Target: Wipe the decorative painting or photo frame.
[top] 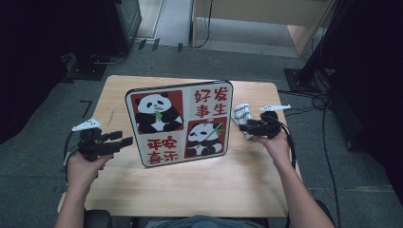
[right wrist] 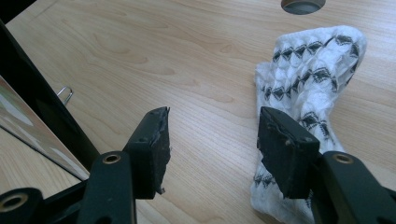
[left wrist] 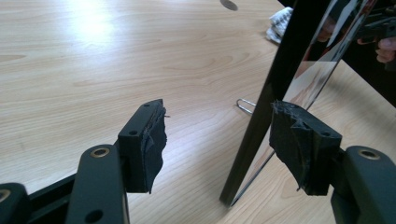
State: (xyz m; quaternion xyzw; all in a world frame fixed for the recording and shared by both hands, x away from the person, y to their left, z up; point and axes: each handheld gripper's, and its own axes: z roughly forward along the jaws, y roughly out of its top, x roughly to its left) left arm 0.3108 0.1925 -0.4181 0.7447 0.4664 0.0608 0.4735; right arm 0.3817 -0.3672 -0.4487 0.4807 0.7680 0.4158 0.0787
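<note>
- Panda board (top: 179, 124), a thin panel printed with pandas and red characters, stands tilted near the middle of the tabletop (top: 190, 185), its picture side toward the person, propped by a wire stand (left wrist: 244, 105) behind it.
- Left gripper (top: 122, 140) sits just beside the board's left edge (left wrist: 261, 116), held low and level, probably so the edge can slip between its jaws. In the left gripper view the jaws stand wide apart with the dark edge between them, the far pad close to it; I cannot tell if it touches.
- Right gripper (top: 242, 126) is near the board's right side, jaws wide and holding nothing.
- White patterned cloth (right wrist: 303, 88) lies crumpled on the tabletop just past the right gripper, under one jaw, likely the thing it reaches for.
- Beyond the tabletop lie grey floor and cables.
</note>
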